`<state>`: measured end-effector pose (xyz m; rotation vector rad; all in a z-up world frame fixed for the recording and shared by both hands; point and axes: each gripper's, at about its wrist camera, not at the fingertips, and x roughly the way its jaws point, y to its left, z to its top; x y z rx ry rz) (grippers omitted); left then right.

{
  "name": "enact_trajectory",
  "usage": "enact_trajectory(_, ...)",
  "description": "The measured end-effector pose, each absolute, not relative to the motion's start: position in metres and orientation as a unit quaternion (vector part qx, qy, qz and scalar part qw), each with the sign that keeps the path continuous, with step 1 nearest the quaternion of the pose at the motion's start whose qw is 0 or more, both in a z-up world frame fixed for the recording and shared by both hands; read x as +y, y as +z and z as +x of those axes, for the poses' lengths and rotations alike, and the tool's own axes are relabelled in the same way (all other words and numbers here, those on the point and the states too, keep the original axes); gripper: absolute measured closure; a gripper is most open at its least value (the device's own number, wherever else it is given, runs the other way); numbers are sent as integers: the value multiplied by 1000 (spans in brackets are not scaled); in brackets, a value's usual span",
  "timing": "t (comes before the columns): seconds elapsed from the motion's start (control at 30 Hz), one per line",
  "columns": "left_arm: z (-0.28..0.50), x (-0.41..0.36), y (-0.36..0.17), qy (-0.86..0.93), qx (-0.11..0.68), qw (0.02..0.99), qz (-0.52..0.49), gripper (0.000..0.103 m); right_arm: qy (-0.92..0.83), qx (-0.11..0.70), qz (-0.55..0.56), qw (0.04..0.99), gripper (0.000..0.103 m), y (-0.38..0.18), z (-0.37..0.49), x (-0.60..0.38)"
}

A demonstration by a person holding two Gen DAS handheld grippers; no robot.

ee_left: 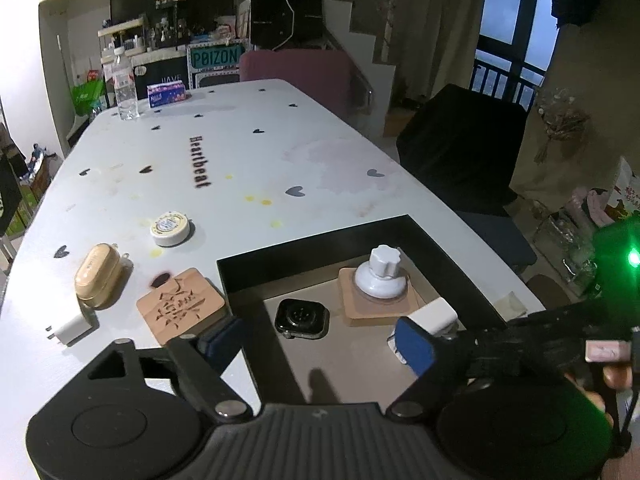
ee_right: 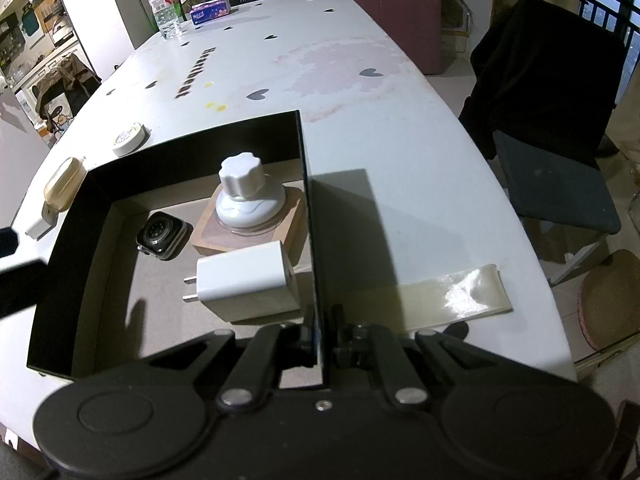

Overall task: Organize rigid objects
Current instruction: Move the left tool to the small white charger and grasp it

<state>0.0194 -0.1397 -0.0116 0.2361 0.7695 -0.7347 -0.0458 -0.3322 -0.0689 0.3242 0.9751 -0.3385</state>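
Note:
A black box [ee_left: 316, 236] [ee_right: 192, 160] on the table holds a watch body [ee_left: 301, 317] [ee_right: 162, 235], a white knob [ee_left: 382, 274] [ee_right: 247, 196] on a wooden coaster [ee_left: 370, 312] [ee_right: 228, 238], and a white charger [ee_right: 248, 278] [ee_left: 434, 314]. My left gripper [ee_left: 320, 344] is open and empty above the box's left wall. My right gripper [ee_right: 320, 338] is shut on the box's right wall. Left of the box lie a carved wooden coaster [ee_left: 180, 306], a beige case [ee_left: 98, 274] [ee_right: 64, 186], a second charger [ee_left: 72, 328] [ee_right: 40, 222] and a round tin [ee_left: 171, 227] [ee_right: 128, 138].
A water bottle [ee_left: 124, 84] [ee_right: 164, 6] and a tissue pack [ee_left: 166, 94] [ee_right: 210, 10] stand at the table's far end. A tape strip [ee_right: 444, 290] lies right of the box. Chairs [ee_left: 464, 140] [ee_right: 552, 112] stand along the right side.

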Motion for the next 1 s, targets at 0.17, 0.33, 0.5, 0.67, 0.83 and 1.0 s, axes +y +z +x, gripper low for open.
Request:
enact_trajectory(0.17, 11, -134, -10, -343, 357, 861, 118, 4, -161, 464, 155, 857, 97, -69, -46, -332)
enact_trajectory(0.33, 5, -127, -9, -337, 353, 864, 124, 0, -161, 464, 154, 857, 97, -69, -46, -332)
enact_trajectory(0.5, 1, -117, -11, -331, 351, 867, 126, 0, -161, 464, 154, 857, 97, -69, -46, -332)
enact_trajectory(0.67, 0, -100, -14, -326, 354, 868, 122, 0, -161, 464, 154, 857, 97, -69, -46, -332)
enact_trajectory(0.83, 7, -74, -19, -306, 358, 877, 99, 0, -161, 464, 154, 857, 97, -69, -46, -331)
enact_trajectory(1.0, 23, -44, -29, -270, 364, 889, 69, 0, -162, 465, 153, 857, 97, -70, -46, -331)
